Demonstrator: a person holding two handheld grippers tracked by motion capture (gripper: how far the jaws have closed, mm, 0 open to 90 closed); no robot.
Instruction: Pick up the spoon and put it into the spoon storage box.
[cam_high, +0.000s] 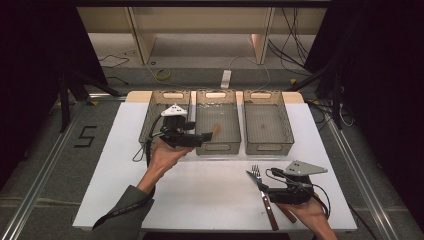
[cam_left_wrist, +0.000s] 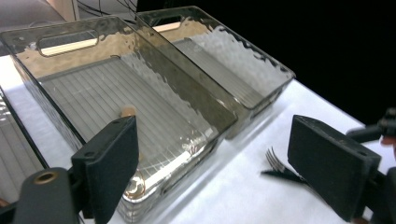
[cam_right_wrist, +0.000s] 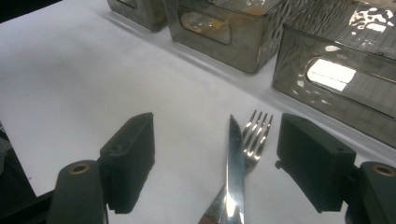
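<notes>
A fork (cam_high: 256, 172) and a knife (cam_high: 262, 189) with brown handles lie crossed on the white table (cam_high: 210, 190), front right. My right gripper (cam_high: 273, 192) is open just right of them. In the right gripper view the knife (cam_right_wrist: 233, 158) and fork (cam_right_wrist: 256, 133) lie between its wide-apart jaws, and the right gripper (cam_right_wrist: 217, 163) holds nothing. My left gripper (cam_high: 199, 139) is open and empty at the near left corner of the middle bin (cam_high: 218, 148). A wooden-tipped piece (cam_high: 216, 129) lies inside that bin, its wooden tip (cam_left_wrist: 127, 112) just beyond the left gripper (cam_left_wrist: 219, 168).
Three smoky clear bins stand side by side at the back of the table: the left bin (cam_high: 150, 120), the middle one and the right bin (cam_high: 268, 148). Cables trail from both grippers. Dark floor, rails and stands surround the table.
</notes>
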